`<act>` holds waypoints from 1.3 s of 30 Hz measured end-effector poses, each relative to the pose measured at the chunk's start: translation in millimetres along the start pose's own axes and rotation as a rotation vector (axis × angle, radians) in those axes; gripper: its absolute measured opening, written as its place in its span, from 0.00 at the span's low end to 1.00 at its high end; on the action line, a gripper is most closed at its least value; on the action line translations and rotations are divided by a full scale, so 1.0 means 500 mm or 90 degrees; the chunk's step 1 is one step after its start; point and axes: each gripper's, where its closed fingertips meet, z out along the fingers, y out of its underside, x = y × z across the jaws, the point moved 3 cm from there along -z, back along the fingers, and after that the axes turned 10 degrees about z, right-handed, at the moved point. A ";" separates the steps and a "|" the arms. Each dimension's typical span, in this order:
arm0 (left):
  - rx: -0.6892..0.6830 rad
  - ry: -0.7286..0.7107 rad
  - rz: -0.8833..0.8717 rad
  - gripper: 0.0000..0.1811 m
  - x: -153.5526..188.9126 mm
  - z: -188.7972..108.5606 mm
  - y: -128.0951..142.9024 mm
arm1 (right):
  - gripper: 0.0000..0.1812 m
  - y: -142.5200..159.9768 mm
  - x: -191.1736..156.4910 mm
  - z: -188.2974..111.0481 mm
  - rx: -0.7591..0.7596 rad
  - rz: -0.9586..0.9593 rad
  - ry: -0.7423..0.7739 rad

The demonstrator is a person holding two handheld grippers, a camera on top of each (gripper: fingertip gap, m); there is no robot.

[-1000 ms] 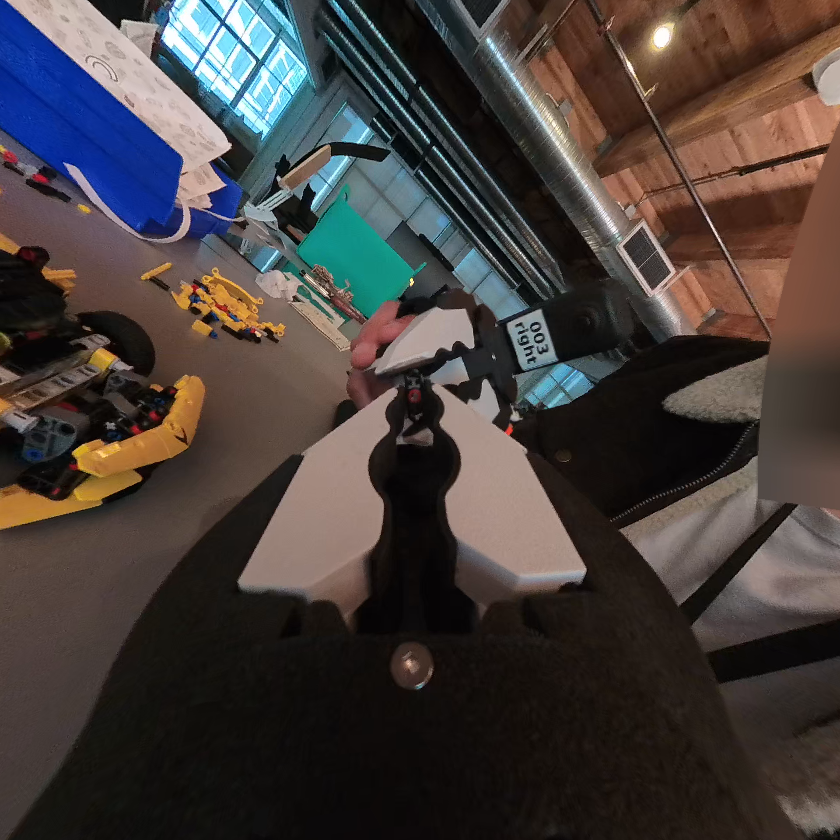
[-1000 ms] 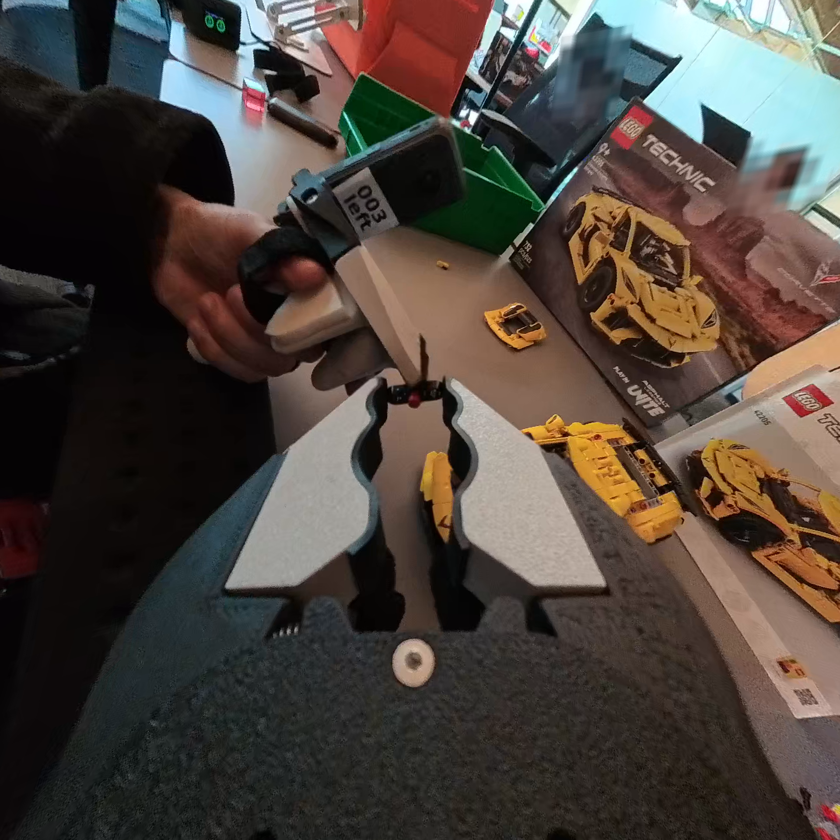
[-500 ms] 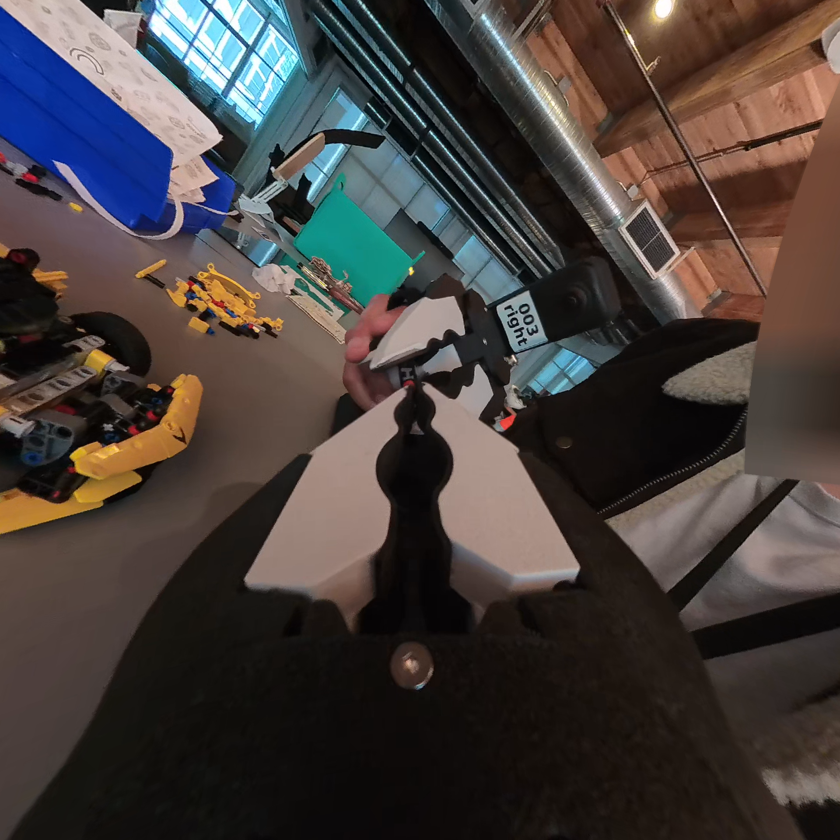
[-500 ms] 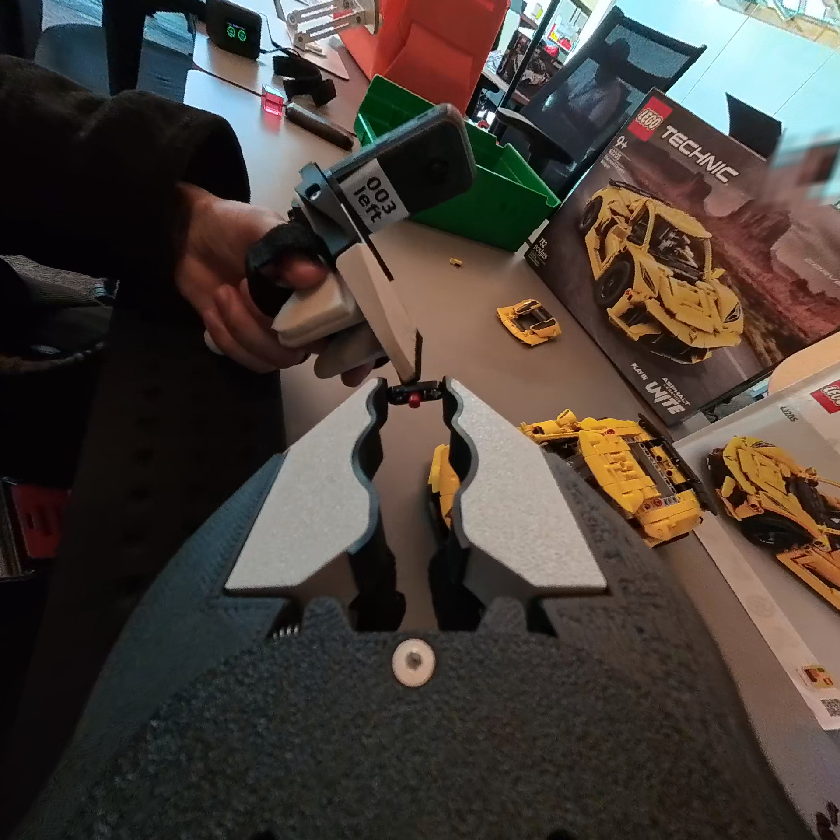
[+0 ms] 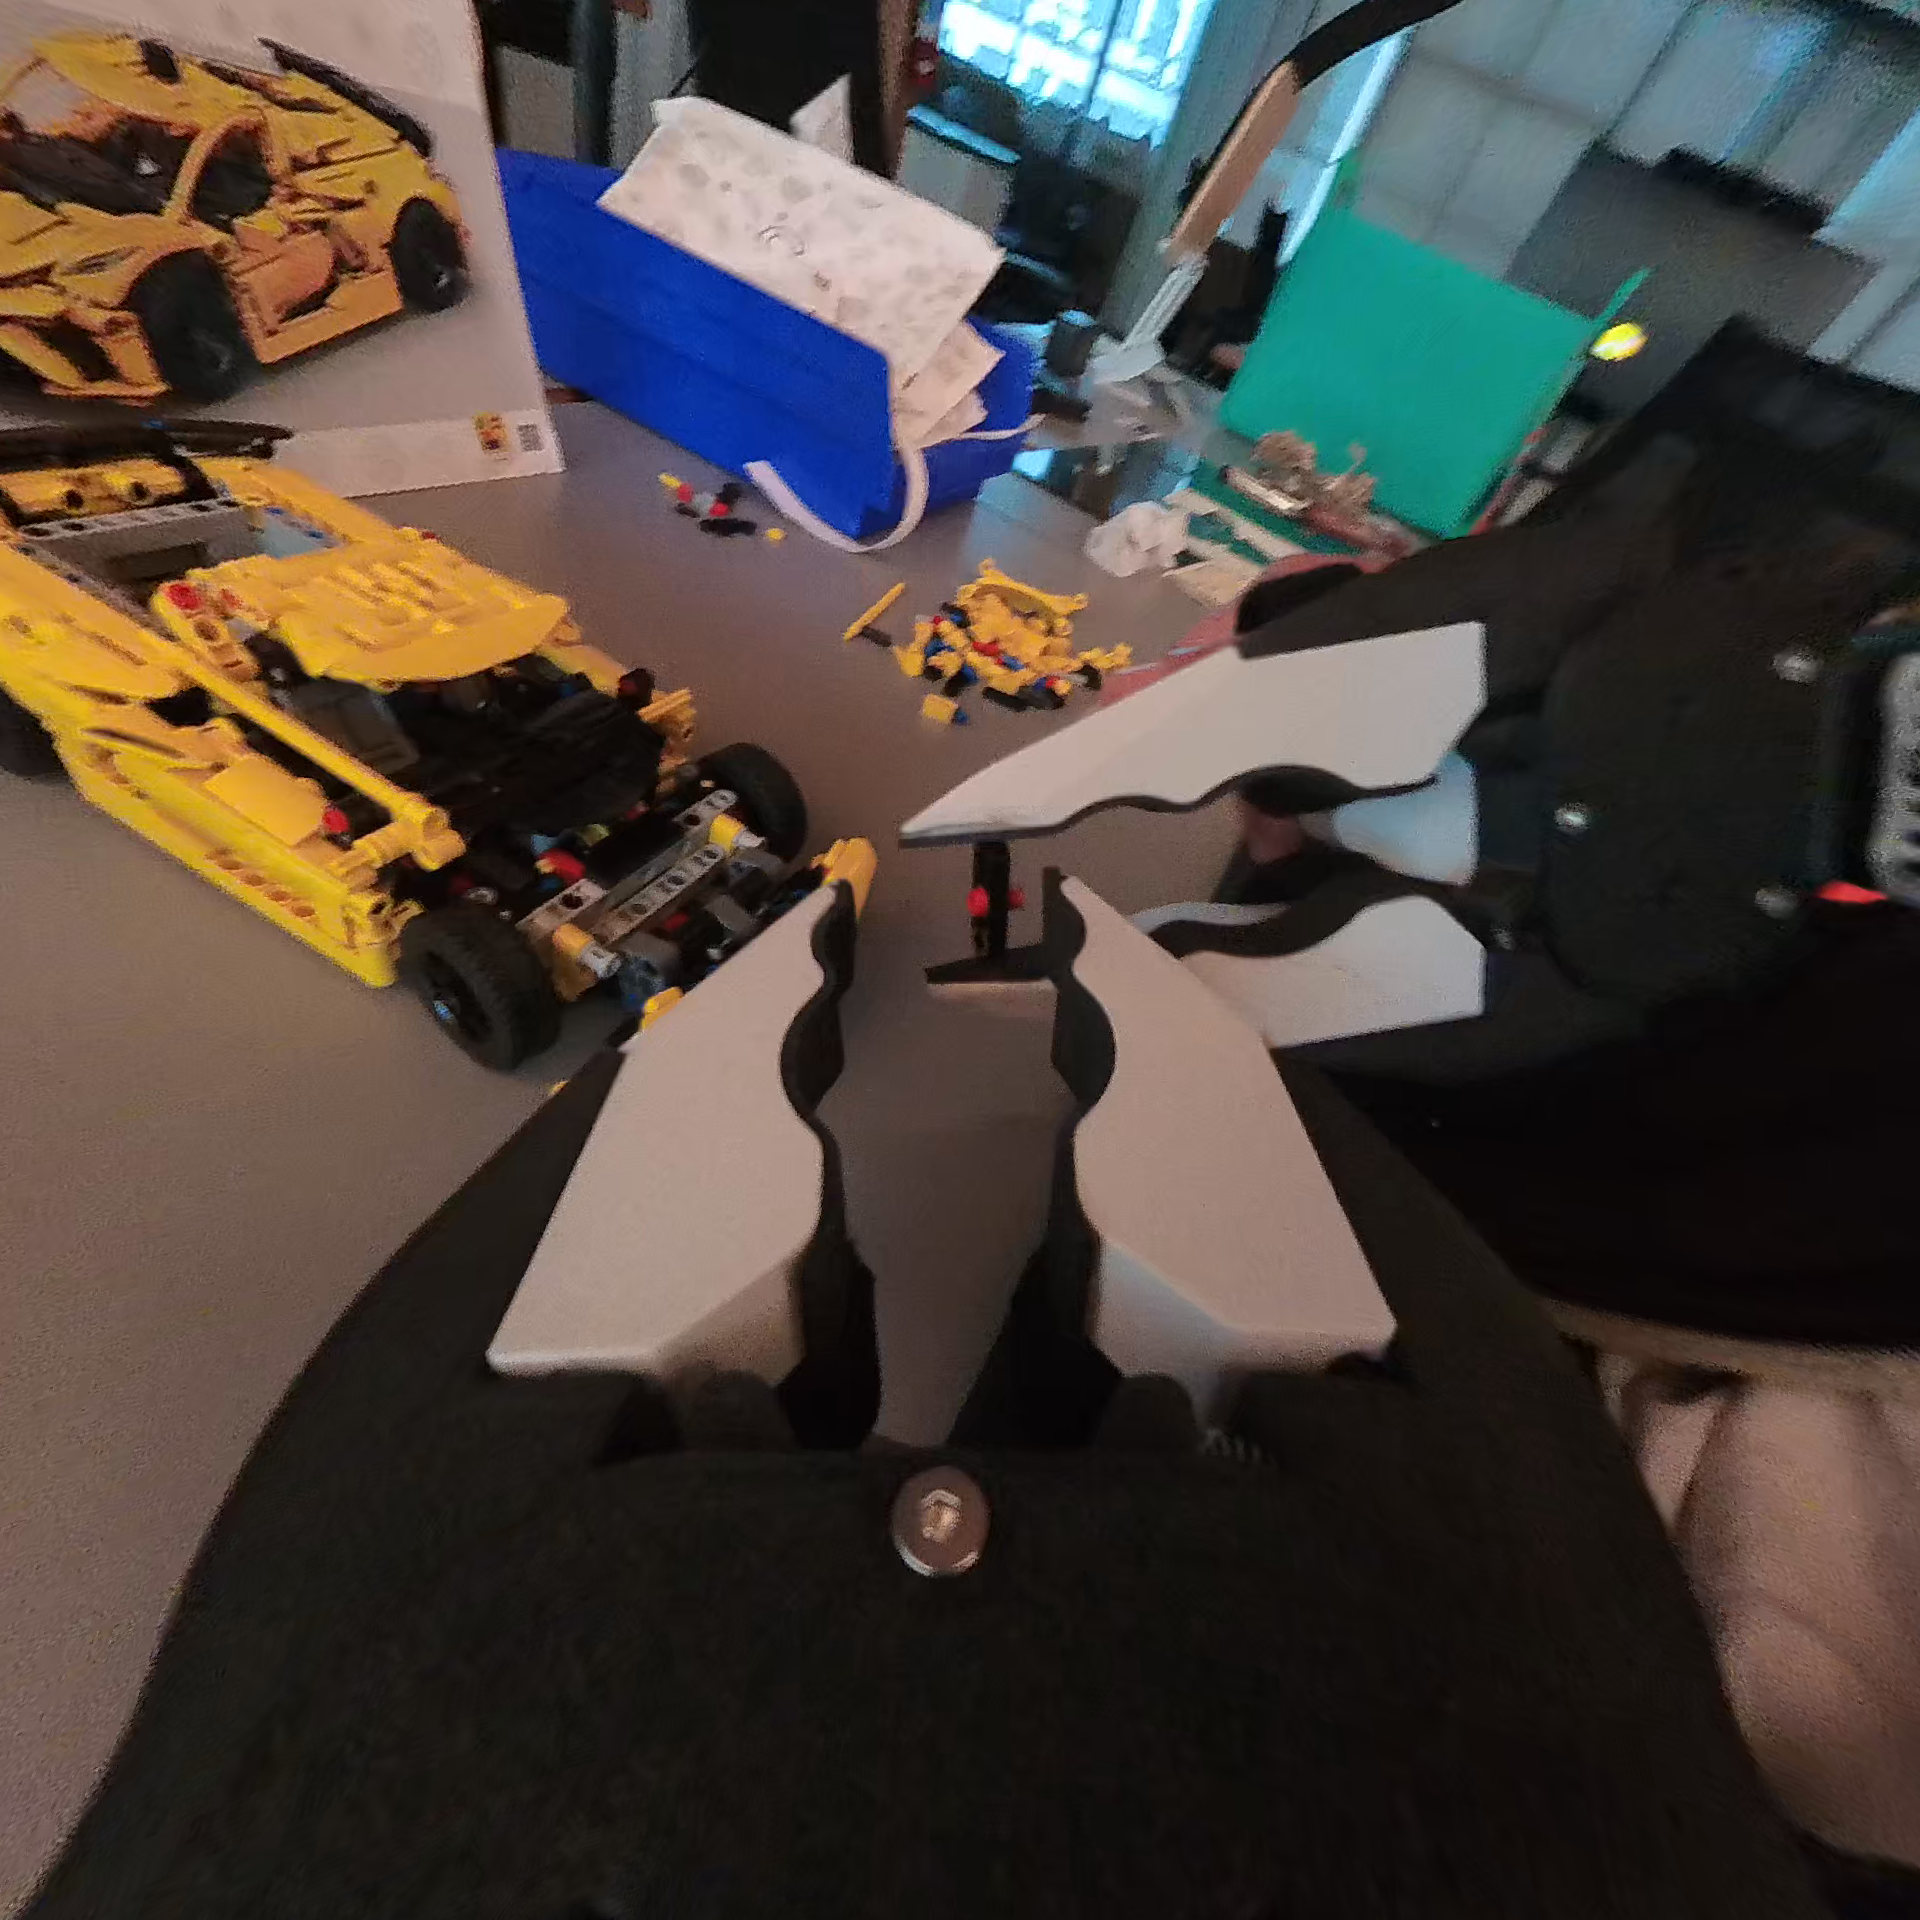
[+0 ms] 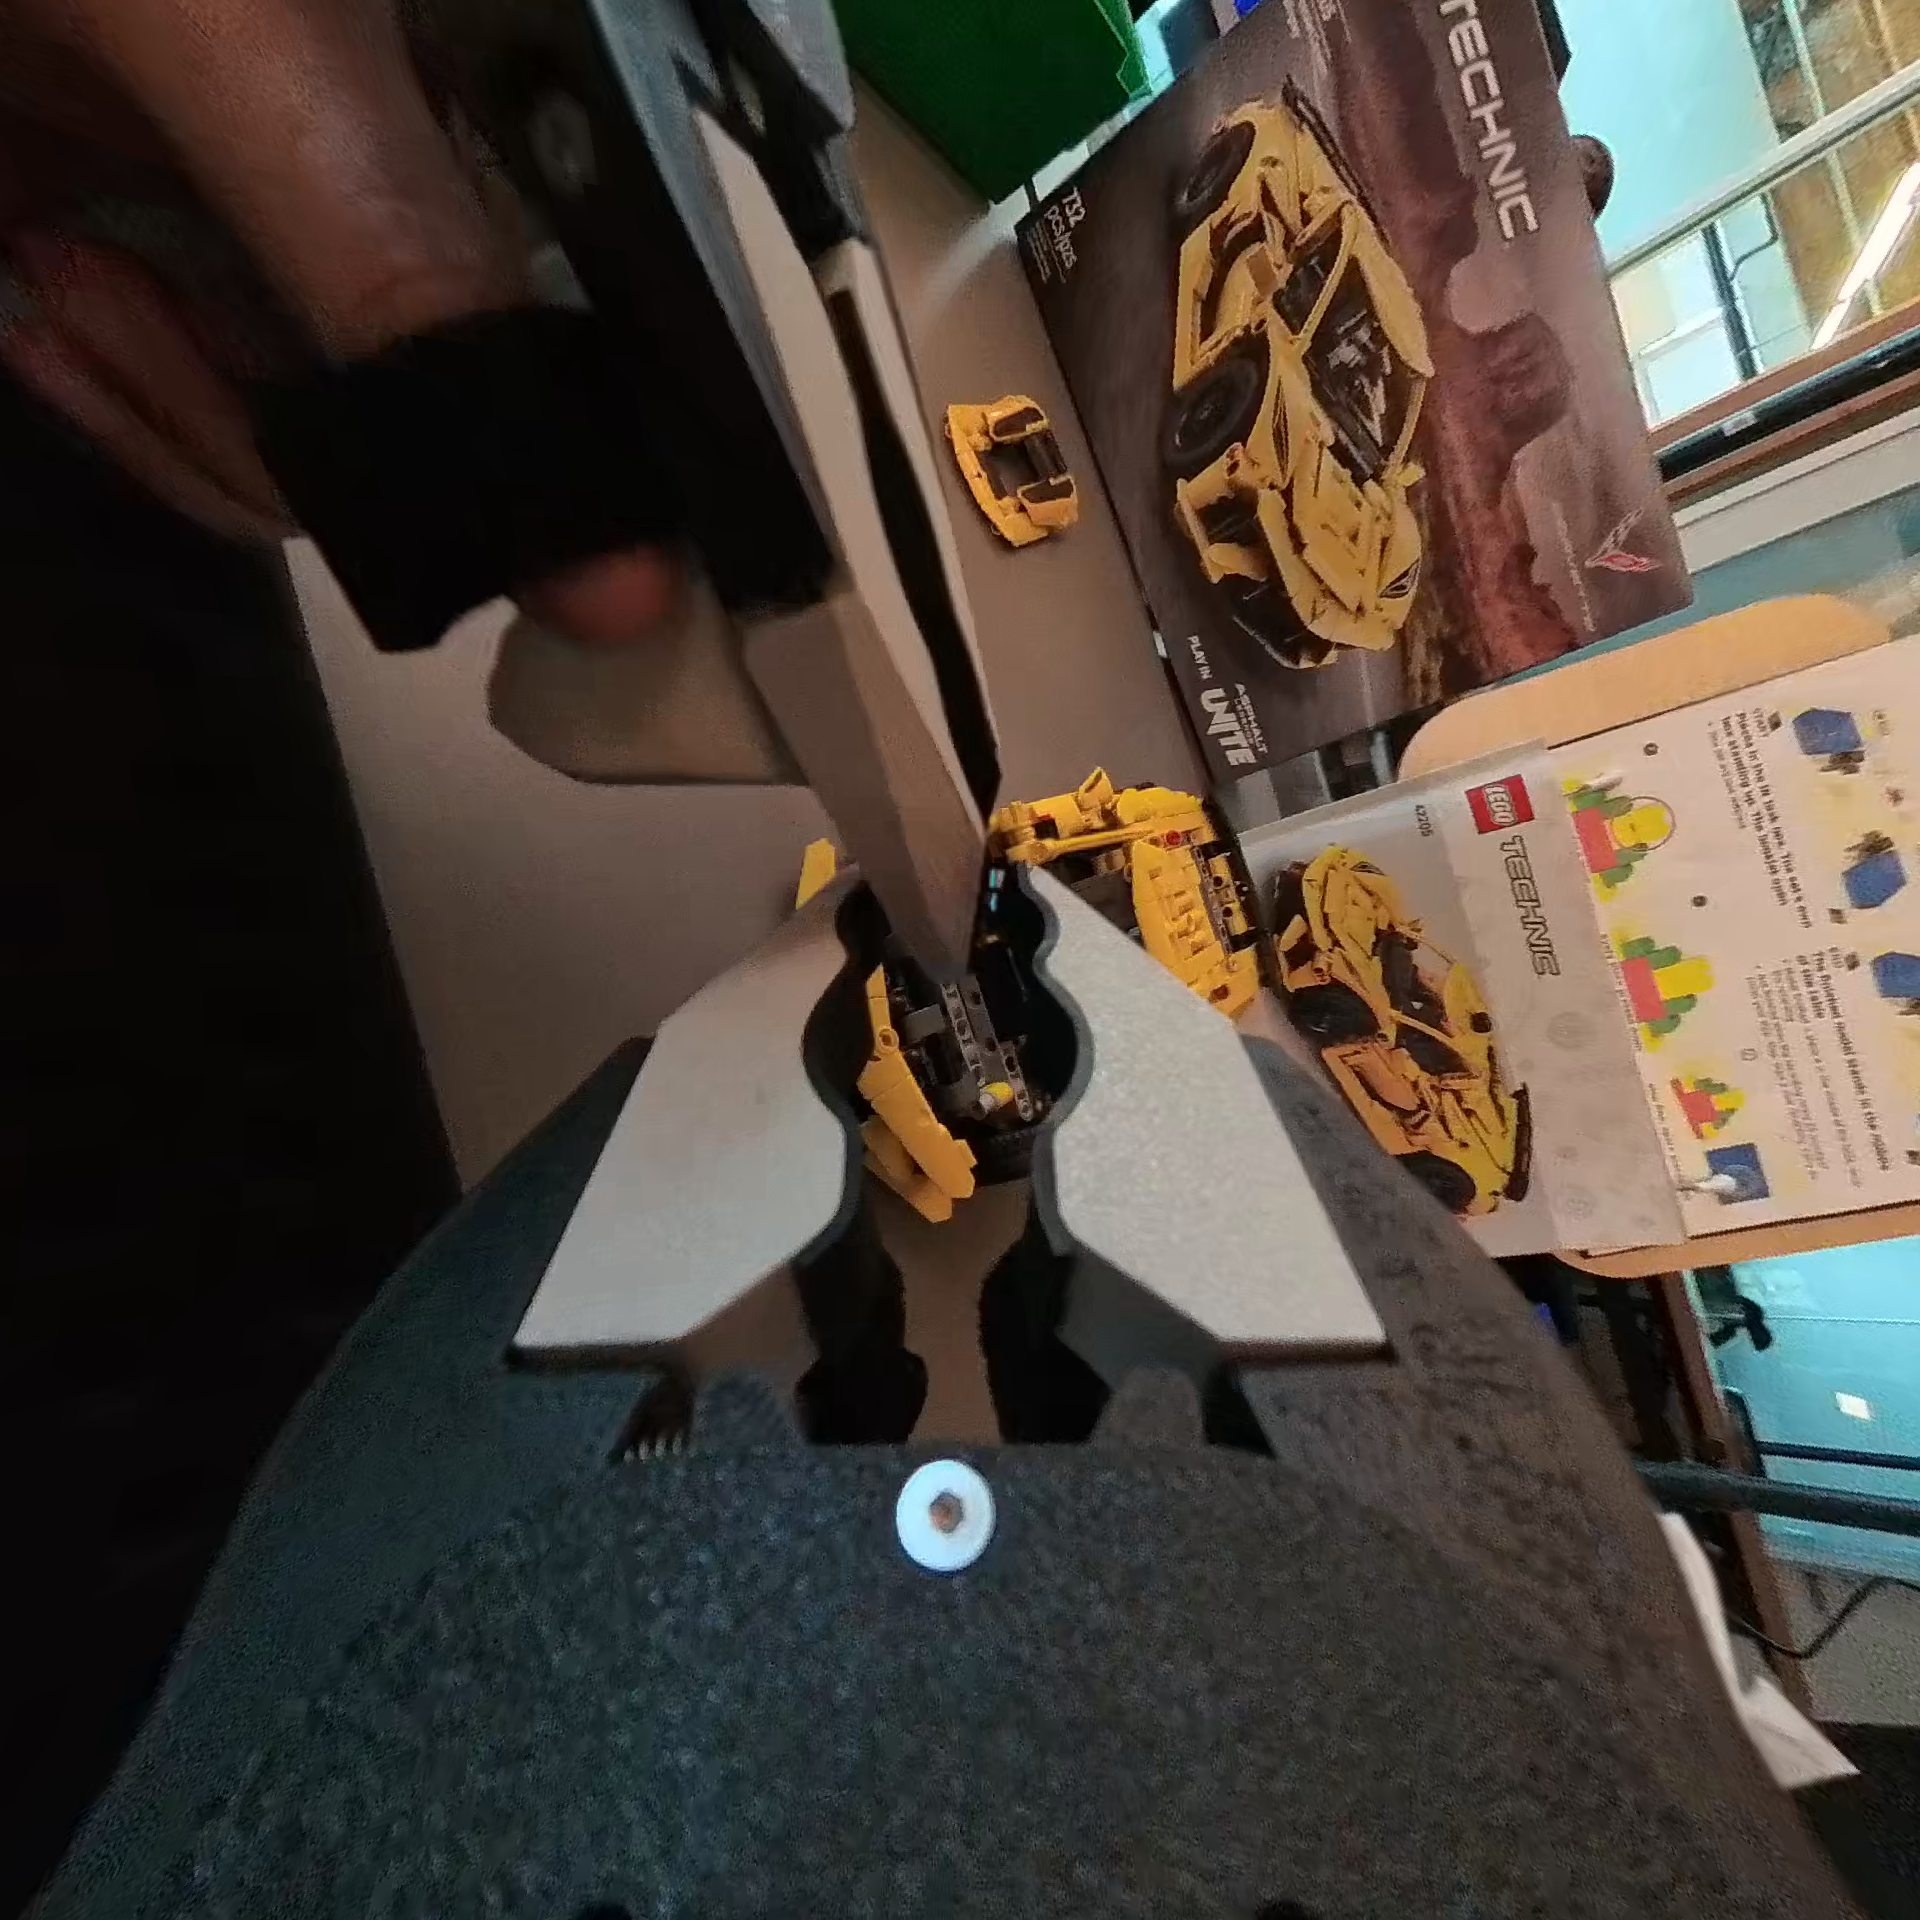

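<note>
The grey desk now fills the left wrist view, where half a second ago that camera looked up at the ceiling: both tools have swung down toward the desk top. A boxed set with a yellow car on its front stands toward the desk's far edge, with a blue bin beside it. Nearer, in the middle of the desk, lies the half-built yellow brick car, its front frame bare. The left gripper, which was pinched tight at the other tool's tips a moment ago, has let its jaws part to a middling gap and holds nothing. Its fingers stand either side of the part without visibly touching it. The right gripper keeps its jaws drawn in on that part, one tip above and one below as the left view shows them. It hangs over the desk just off the car's front wheel. A heap of loose yellow bricks lies farther back, near the bin. The small black piece with a red pin is thus carried by the right tool alone.
</note>
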 end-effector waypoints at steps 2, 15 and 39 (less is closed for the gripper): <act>-0.020 -0.034 0.031 0.19 -0.002 0.002 0.003 | 0.13 -0.001 -0.003 0.001 -0.006 -0.014 0.009; -0.080 -0.079 0.129 0.05 0.010 -0.004 0.007 | 0.12 0.000 -0.010 0.007 -0.007 -0.003 0.025; 0.101 0.408 -0.305 0.07 0.029 -0.054 -0.015 | 0.12 -0.037 -0.019 -0.052 0.328 0.253 -0.261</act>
